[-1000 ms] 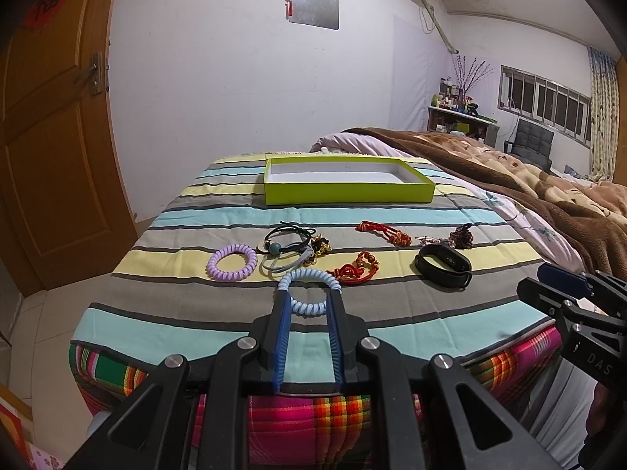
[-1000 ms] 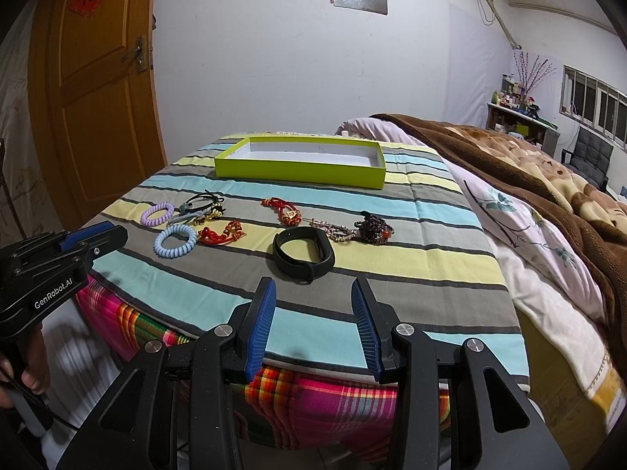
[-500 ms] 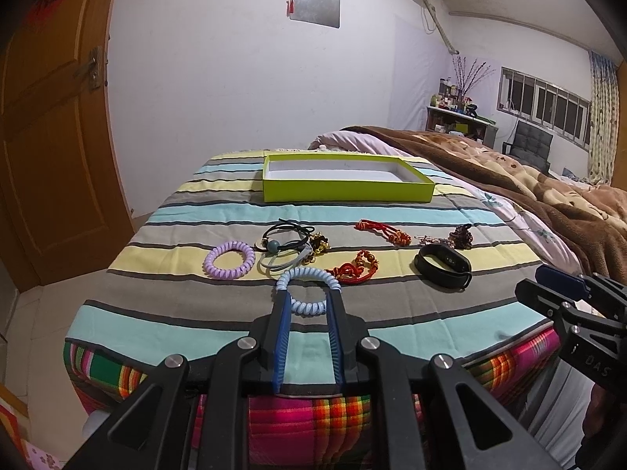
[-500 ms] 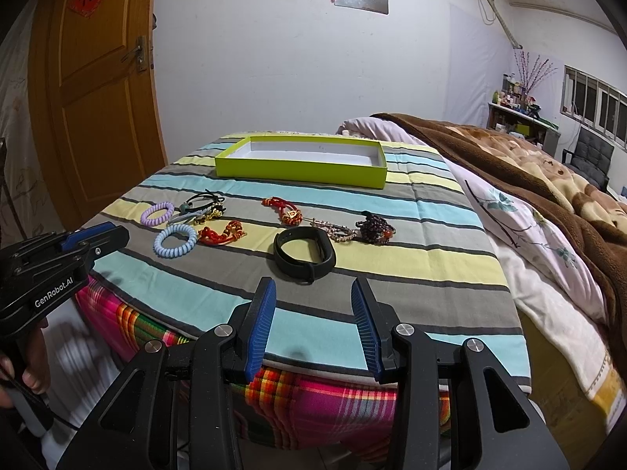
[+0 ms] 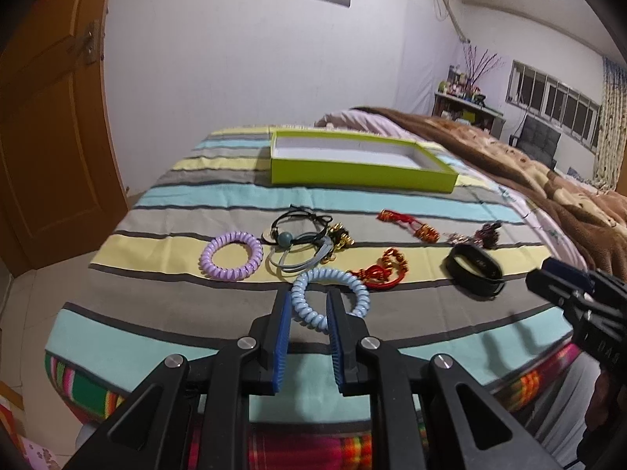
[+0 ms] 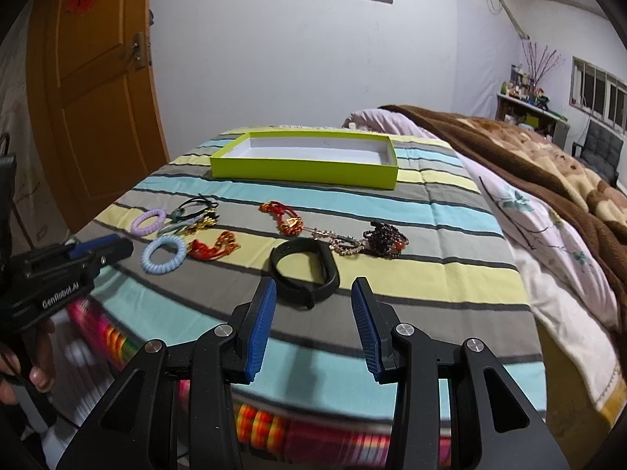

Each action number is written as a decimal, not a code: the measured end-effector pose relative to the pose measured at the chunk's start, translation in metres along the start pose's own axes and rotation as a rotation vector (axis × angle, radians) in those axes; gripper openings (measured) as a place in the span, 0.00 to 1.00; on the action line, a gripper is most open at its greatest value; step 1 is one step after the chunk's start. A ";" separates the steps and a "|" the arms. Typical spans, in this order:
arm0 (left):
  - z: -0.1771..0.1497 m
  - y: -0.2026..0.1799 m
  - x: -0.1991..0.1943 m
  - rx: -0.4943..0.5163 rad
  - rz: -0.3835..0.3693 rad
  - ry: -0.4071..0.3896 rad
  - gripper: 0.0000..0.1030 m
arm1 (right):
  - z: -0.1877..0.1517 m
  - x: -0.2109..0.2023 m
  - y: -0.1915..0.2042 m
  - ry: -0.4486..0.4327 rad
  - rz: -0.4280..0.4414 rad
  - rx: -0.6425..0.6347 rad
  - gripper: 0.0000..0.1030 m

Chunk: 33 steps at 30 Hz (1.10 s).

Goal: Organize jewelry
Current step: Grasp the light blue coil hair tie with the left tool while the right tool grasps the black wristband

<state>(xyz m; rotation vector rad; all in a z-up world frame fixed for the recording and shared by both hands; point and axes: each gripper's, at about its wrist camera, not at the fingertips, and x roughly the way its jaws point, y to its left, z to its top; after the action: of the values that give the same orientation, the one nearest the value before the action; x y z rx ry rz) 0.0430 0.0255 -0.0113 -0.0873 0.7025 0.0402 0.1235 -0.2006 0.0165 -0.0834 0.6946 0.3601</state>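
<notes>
Left wrist | left claw (image 5: 308,305) nearer, straddling blue coil bracelet (image 5: 331,297), unclenched | right claw (image 6: 313,323) stays released

A home bedroom: bed (image 6: 540,211) with brown blanket (image 6: 509,145) (wooden door (image 6: 94,90) beside)

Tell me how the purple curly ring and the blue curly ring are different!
The purple ring is lilac; the blue ring is pale blue. The purple ring lies farther back on a yellow stripe; the blue ring lies nearer on the grey stripe. The purple ring has nothing around it; the blue ring's near side sits between the fingers of the left hand-held gripper. Both are spiral coil loops lying flat on the striped cloth.
</notes>
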 end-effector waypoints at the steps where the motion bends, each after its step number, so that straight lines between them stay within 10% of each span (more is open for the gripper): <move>1: 0.000 0.000 0.005 -0.002 0.000 0.013 0.17 | 0.002 0.004 -0.001 0.007 0.001 0.005 0.40; 33: 0.006 -0.007 0.035 0.044 0.020 0.079 0.08 | 0.019 0.069 -0.014 0.201 0.061 0.017 0.12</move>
<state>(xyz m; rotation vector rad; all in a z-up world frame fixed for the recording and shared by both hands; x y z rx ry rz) 0.0740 0.0190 -0.0286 -0.0393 0.7828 0.0409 0.1883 -0.1894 -0.0137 -0.0830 0.8999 0.4073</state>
